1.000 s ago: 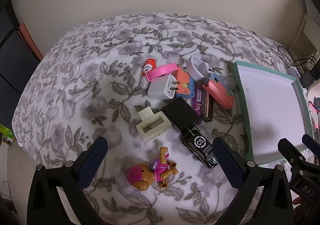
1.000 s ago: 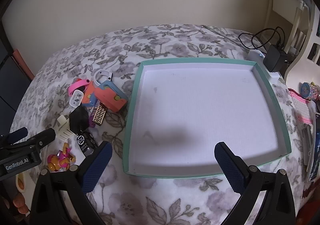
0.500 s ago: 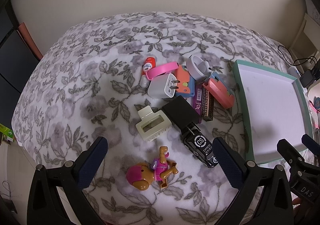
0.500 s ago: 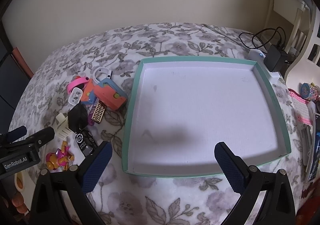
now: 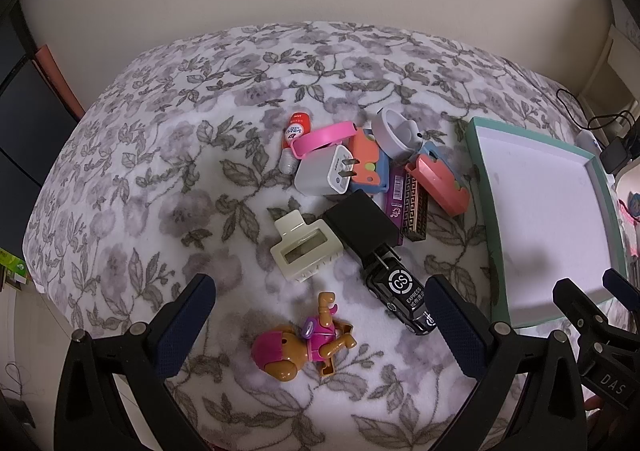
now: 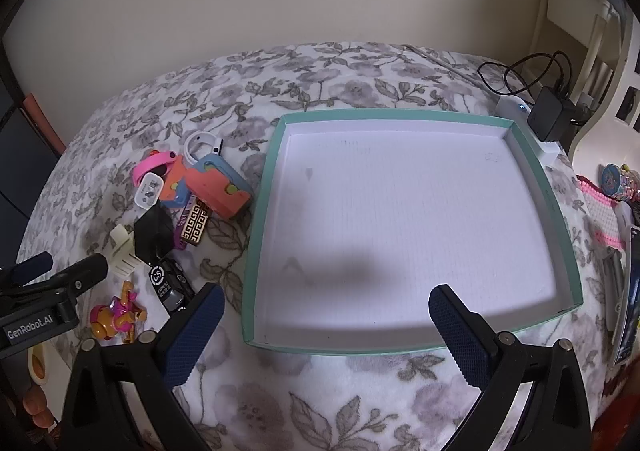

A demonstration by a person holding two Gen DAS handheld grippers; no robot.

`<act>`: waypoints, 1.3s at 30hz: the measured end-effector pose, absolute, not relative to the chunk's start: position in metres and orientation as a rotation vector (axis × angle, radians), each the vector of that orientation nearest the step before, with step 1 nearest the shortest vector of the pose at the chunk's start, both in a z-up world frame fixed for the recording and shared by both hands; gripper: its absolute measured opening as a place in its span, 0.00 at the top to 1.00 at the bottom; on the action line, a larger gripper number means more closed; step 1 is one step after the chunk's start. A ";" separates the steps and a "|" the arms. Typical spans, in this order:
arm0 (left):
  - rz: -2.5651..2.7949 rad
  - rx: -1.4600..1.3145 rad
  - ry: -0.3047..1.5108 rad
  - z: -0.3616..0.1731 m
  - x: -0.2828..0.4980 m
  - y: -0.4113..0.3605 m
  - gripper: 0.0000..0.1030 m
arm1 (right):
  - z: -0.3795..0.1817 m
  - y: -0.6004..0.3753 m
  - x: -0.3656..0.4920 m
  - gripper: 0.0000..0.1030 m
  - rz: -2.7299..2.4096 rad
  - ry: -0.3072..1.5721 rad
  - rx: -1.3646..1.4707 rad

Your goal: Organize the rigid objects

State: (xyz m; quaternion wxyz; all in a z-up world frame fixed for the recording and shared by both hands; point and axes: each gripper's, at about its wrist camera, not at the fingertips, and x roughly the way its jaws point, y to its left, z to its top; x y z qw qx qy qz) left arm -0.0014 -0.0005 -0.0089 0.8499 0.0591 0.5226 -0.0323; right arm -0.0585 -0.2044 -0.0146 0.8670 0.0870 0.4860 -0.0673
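A pile of small objects lies on a floral blanket (image 5: 160, 155): a pink-and-brown toy dog (image 5: 300, 343), a cream hair claw (image 5: 306, 251), a black charger (image 5: 362, 225), a black toy car (image 5: 402, 299), a white plug (image 5: 326, 173), a pink band (image 5: 324, 135). My left gripper (image 5: 320, 315) hovers open above the toy dog, holding nothing. A teal-rimmed white tray (image 6: 262, 211) holds nothing. My right gripper (image 6: 328, 319) stands open over the tray's near edge. The pile appears left of the tray, with the toy dog (image 6: 116, 317) nearest.
A wall rises behind the bed. A black power adapter (image 6: 550, 115) with cables sits past the tray's far right corner. Pink and blue items (image 6: 612, 187) and a phone-like object (image 6: 628, 291) lie to the tray's right. The left gripper's body (image 6: 44, 299) shows at left.
The left view has shifted slightly; the pile sits a little lower and nearer. The right gripper drifted a bit left over the tray. Both stay open.
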 end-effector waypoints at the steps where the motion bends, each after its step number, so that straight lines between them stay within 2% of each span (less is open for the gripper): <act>1: -0.068 0.125 1.101 -0.009 -0.002 -0.001 0.00 | -0.015 -0.204 -0.059 0.00 -0.141 1.018 0.182; 20: -0.061 0.055 1.202 -0.012 0.009 0.044 0.00 | -0.004 -0.166 -0.043 0.00 0.005 1.037 0.128; 37: -0.192 0.140 1.332 -0.059 -0.005 0.047 0.00 | -0.043 -0.107 0.009 0.00 0.133 1.179 0.184; 39: -0.195 0.148 1.340 -0.064 -0.006 0.045 0.00 | -0.051 -0.102 0.010 0.05 0.135 1.192 0.161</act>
